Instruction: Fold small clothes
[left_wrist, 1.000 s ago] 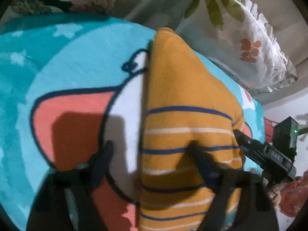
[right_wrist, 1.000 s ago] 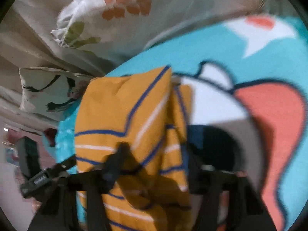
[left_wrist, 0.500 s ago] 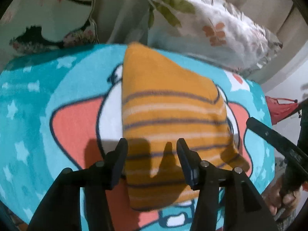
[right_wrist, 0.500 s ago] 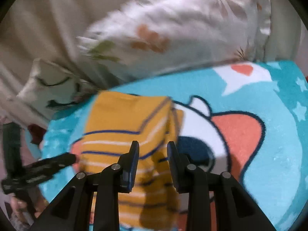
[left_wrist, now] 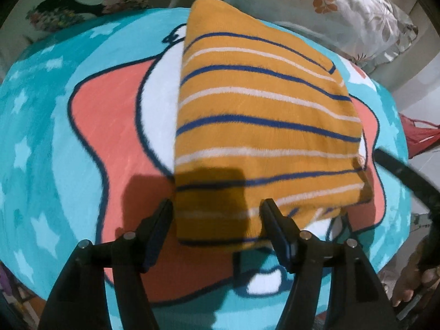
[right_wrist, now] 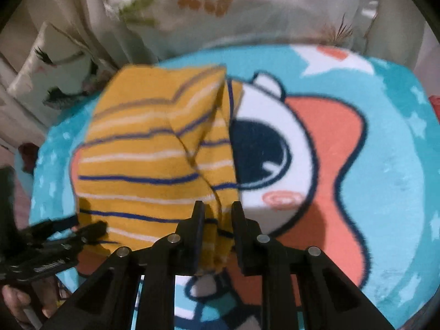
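Observation:
An orange garment (left_wrist: 255, 115) with blue and white stripes lies folded on a teal cartoon blanket (left_wrist: 55, 143). My left gripper (left_wrist: 216, 209) hovers over the garment's near edge. Its jaws are opening, they stand wide, and they press on nothing. In the right wrist view the orange garment (right_wrist: 143, 159) shows a loose fold running along its right edge. My right gripper (right_wrist: 217, 209) is at the near end of that fold. Its jaws are closing, and bunched cloth fills the gap between the pads. The left gripper's body (right_wrist: 49, 242) shows at the lower left.
Floral pillows (left_wrist: 357, 13) and a patterned cushion (right_wrist: 55, 77) lie along the far edge of the blanket. A red object (left_wrist: 418, 134) sits past the blanket's right edge. A person's hand (left_wrist: 412, 283) shows at the lower right.
Both grippers have pulled back towards the garment's near edge, so more of it shows. The left jaws have spread wider. The right jaws have narrowed onto the fold at the garment's right edge.

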### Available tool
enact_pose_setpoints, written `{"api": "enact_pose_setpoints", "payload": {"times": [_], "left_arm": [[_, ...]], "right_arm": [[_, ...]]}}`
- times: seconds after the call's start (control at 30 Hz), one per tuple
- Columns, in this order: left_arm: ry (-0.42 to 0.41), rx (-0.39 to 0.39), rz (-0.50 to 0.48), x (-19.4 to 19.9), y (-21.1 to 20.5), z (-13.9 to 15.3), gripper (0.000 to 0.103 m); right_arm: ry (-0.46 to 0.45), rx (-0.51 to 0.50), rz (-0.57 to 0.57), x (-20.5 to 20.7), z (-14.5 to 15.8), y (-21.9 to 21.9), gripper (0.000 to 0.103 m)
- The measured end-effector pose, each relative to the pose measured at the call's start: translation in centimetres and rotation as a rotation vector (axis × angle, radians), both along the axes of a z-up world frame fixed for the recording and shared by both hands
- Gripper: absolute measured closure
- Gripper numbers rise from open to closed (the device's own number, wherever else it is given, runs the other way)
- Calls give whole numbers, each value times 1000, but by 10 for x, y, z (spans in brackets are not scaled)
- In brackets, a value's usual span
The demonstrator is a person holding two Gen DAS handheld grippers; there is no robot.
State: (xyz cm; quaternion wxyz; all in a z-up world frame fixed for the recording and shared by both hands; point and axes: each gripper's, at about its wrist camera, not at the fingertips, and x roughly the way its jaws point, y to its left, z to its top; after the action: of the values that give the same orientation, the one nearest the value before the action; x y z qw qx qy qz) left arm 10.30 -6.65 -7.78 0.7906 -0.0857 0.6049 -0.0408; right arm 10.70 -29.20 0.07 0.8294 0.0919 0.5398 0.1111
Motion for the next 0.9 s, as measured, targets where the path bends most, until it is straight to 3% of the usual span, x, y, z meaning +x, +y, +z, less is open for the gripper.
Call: {"api": "enact_pose_setpoints", "payload": {"times": [0.13,0.27,0.3,0.33,0.4,0.47,0.6,0.7,0.83,0.9], "left_arm": [[-24,-29,31,-16,8,12,37],[-81,-6,65,-26,15,31,37],[-101,2,78,-28,18,37,37],[-116,8,86,-31,20,42,37],[-155,29,105,-36,27,54,37],[-186,51,116,-38,31,63,37],[-256,119,125,-44,31,78,35],[-300,171,139,-49,30,89,32],[-375,241,193,-60,38,107,26],[-444,301,240,-70,46,122,18]], "right_arm": [[-49,105,63,-6,16,17,81],[99,118,112,0,-32,38,81],[133,102,102,-1,-45,36,87],[120,124,89,-3,-45,31,87],[133,90,69,-4,-36,27,87],[77,72,60,-4,-18,23,82],[-48,138,83,11,21,33,80],[-73,217,108,39,29,50,79],[7,326,105,84,1,63,79],[57,279,49,102,-23,54,80]]}}
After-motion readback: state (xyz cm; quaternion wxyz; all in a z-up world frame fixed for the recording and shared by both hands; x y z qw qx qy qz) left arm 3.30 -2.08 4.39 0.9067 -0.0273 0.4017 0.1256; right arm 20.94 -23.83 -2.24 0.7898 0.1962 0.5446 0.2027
